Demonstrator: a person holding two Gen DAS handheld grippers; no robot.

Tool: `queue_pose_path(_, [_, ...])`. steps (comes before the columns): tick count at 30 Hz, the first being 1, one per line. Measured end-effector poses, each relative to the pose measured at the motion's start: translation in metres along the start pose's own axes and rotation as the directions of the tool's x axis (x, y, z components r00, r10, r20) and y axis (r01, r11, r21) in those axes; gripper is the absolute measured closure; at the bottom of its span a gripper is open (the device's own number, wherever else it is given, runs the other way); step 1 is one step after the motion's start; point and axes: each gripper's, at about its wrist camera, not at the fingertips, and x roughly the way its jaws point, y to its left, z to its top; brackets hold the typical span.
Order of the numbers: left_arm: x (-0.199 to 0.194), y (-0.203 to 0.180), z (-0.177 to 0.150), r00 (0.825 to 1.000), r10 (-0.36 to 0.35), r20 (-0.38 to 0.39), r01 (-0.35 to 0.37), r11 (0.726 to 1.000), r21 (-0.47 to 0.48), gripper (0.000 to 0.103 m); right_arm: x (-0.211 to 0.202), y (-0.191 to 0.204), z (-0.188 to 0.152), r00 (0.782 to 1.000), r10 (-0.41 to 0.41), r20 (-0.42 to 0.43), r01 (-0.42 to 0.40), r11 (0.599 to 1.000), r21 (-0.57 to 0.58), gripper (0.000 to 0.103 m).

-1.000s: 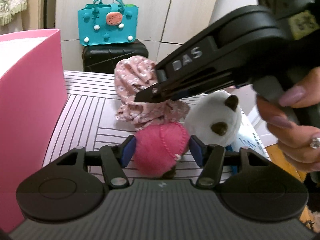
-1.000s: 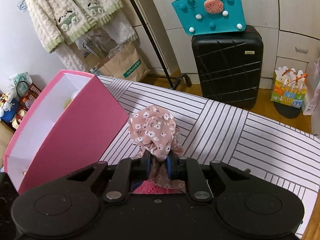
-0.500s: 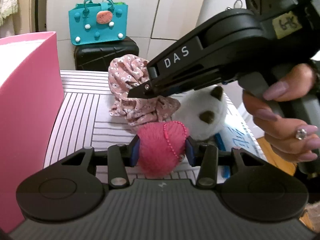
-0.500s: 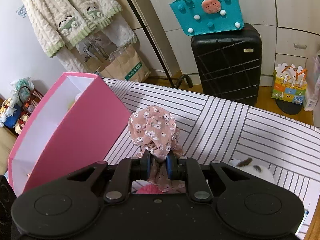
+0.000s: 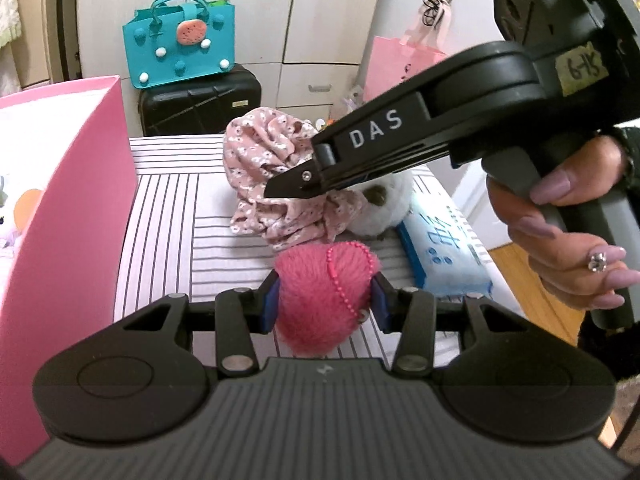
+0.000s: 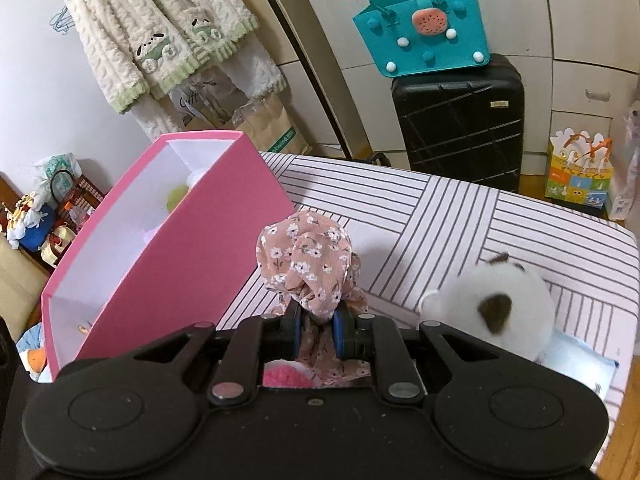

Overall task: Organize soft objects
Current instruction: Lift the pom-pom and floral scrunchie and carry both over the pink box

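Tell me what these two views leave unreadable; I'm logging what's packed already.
- Open pink box contents: right wrist view, near wall hides most; only a blurred yellow-green item shows.
- White plush toy: left wrist view, floral pink cloth and right gripper cover it.

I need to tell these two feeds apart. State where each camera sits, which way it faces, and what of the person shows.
Left wrist: on the left gripper, facing forward and down over the striped table; shows the pink pompom clamped, the right gripper and a hand.
Right wrist: on the right gripper, angled down at the pink box; its fingers pinch the floral cloth; no hand shows.
Shared: cloth, pompom, box, white plush, teal bag.
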Motion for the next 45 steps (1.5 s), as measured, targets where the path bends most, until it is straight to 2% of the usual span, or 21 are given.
queue_pose_path(6, [-0.027,0.000,-0.010,0.996,-0.077,-0.048,0.079,0.996,0.035,0.059,-0.015,0.010,-0.017,1.000,-0.012,-0.001,0.012,1.000,-0.003,0.084])
queue_pose_path(10, [-0.047,-0.002,-0.020,0.996,-0.077,-0.040,0.080,0.994,0.080,0.059,-0.022,0.019,-0.029,1.000,-0.021,-0.007,0.021,1.000,-0.013,0.084])
queue_pose_path(16, [-0.066,0.003,-0.029,0.991,-0.097,-0.087,0.107,0.986,0.129,0.059,-0.028,0.032,-0.047,0.999,-0.045,-0.026,0.044,0.999,-0.024,0.084])
queue_pose_path(22, [-0.084,0.010,-0.039,0.991,-0.083,-0.105,0.102,0.977,0.190,0.059,-0.040,0.047,-0.065,0.997,-0.068,-0.032,0.066,0.996,-0.068,0.083])
queue_pose_path(26, [-0.092,0.015,-0.044,0.990,-0.072,-0.119,0.094,0.977,0.192,0.059,-0.044,0.053,-0.076,0.997,-0.064,-0.052,0.061,0.996,-0.066,0.083])
queue_pose_path(32, [-0.103,0.021,-0.045,0.982,-0.096,-0.162,0.125,0.975,0.181,0.059,-0.052,0.067,-0.087,0.994,-0.085,-0.074,0.077,0.991,-0.110,0.083])
queue_pose_path(36, [-0.112,0.020,-0.046,0.983,-0.080,-0.166,0.113,0.973,0.201,0.059,-0.061,0.076,-0.093,0.993,-0.088,-0.084,0.078,0.990,-0.121,0.082])
queue_pose_path(40, [-0.124,0.020,-0.047,0.977,-0.102,-0.186,0.140,0.968,0.207,0.059,-0.070,0.091,-0.099,0.991,-0.093,-0.097,0.079,0.987,-0.143,0.082])
queue_pose_path(45, [-0.140,0.024,-0.052,0.971,-0.108,-0.212,0.152,0.967,0.203,0.059,-0.081,0.108,-0.105,0.993,-0.069,-0.099,0.053,0.986,-0.161,0.082])
